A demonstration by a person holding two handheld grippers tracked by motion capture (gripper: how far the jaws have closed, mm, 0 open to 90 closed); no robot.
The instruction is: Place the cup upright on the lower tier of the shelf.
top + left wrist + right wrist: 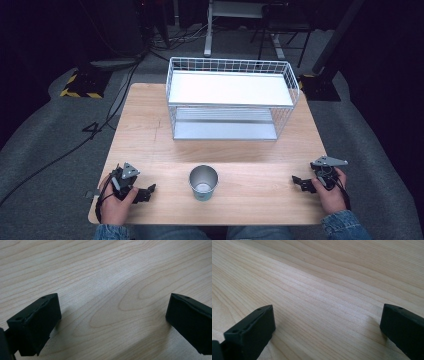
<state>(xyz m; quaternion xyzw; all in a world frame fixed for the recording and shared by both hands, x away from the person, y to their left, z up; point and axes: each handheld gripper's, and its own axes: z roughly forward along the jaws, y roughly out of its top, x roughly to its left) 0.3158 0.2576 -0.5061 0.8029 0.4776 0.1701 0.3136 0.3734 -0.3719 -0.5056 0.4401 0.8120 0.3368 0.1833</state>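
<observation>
From the high view, a metal cup [203,183] stands upright near the front edge of the wooden table [150,130], between the two grippers and well apart from each. The left gripper [148,193] rests low on the table with its jaws pointing in toward the cup; the right gripper [299,183] does the same from the other side. Beyond the cup, farther ahead of both sets of jaws, sits a white wire rack [231,97] with two shelves, its open front facing the cup, likely the place a cup would go.

In the left gripper view, the jaws stand wide apart with nothing between them, bare wood grain ahead and below. They sit close to the surface, which suits a resting, ready pose.

In the right gripper view, the jaws are likewise spread wide and empty over plain wood, low to the table.
</observation>
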